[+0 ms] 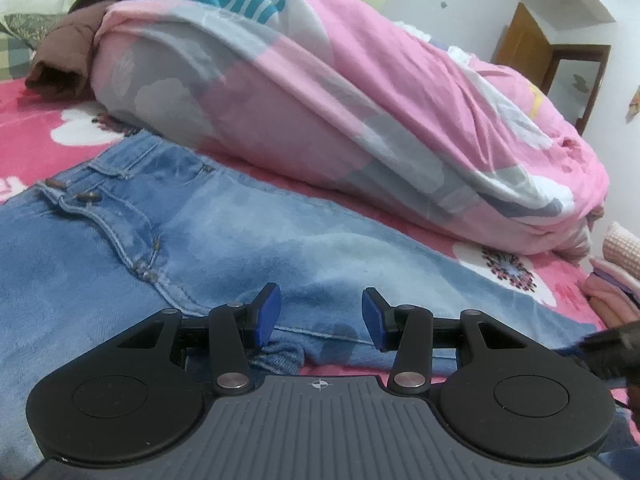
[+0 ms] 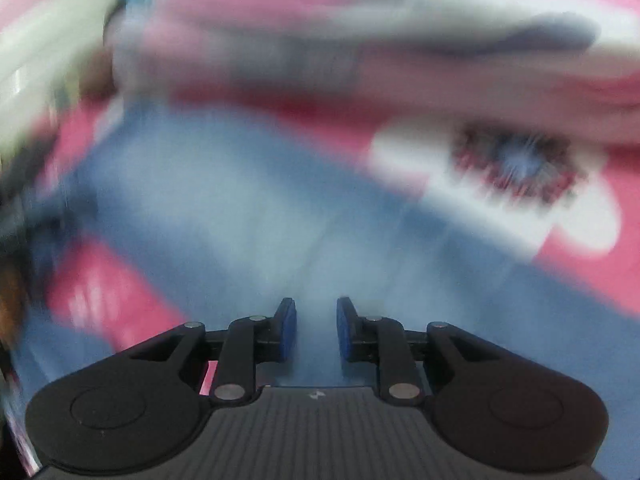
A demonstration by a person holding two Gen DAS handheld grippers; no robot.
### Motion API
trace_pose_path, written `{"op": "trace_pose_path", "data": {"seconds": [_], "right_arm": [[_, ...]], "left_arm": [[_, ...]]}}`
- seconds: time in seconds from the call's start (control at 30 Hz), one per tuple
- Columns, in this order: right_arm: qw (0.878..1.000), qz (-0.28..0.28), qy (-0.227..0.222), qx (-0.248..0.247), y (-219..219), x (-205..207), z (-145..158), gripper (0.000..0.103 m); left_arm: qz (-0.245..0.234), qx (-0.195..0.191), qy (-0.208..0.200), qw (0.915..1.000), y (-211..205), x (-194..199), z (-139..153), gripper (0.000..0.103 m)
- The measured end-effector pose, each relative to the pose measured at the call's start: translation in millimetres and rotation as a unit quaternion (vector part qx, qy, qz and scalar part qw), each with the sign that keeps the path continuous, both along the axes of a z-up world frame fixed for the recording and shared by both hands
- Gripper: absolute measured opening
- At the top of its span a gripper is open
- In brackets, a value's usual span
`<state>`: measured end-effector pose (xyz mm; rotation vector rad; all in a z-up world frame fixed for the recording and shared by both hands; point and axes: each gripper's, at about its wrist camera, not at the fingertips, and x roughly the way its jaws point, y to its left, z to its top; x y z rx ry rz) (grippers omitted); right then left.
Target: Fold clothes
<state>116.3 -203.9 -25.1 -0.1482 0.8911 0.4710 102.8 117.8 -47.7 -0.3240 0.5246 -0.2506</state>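
A pair of light blue jeans [image 1: 160, 232] lies flat on a pink bedspread [image 1: 24, 128] with white flowers, its waistband and buttons at the left of the left wrist view. My left gripper [image 1: 320, 316] hovers low over the jeans near their front hem, its blue pads [image 1: 268, 312] well apart, and nothing is pinched between them. In the blurred right wrist view, my right gripper [image 2: 316, 328] points down at the jeans [image 2: 240, 208]. Its pads [image 2: 288, 332] stand a narrow gap apart, and only denim shows behind that gap.
A bulky pink, grey and teal quilt [image 1: 320, 100] is heaped along the far side of the jeans. A brown garment [image 1: 64, 60] lies at the back left. Folded pink clothes [image 1: 616, 280] are stacked at the right edge. A dark blurred shape [image 1: 612, 348] sits at the lower right.
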Motion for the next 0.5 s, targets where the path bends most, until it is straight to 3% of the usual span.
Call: {"op": "trace_pose_path", "data": {"seconds": [0.03,0.17,0.23,0.33,0.43,0.5], "right_arm": [[1.0,0.016,-0.01,-0.019,2,-15,1,0.024],[0.998,0.041,0.048,-0.025,-1,-27,31,0.025],[0.998,0.043,0.017,-0.04,18,-11,45,0.025],[0.998,0.06,-0.027,-0.011,54,21,57,0.025],[0.997,0.074,-0.033,0.018,92,54,41,0.025],[0.996,0.088,0.003,0.011,110,68,20,0.025]], "left_arm": [[-0.001,-0.001,0.003,1.0,1,0,0,0.045],[0.001,0.005,0.004,1.0,1,-1,4,0.045],[0.006,0.009,-0.001,0.9999,1,-3,5,0.045],[0.033,0.02,-0.008,0.9992,4,-6,7,0.049],[0.047,0.012,-0.009,0.9988,11,-7,9,0.049],[0.061,0.008,-0.008,0.998,17,-8,11,0.049]]}}
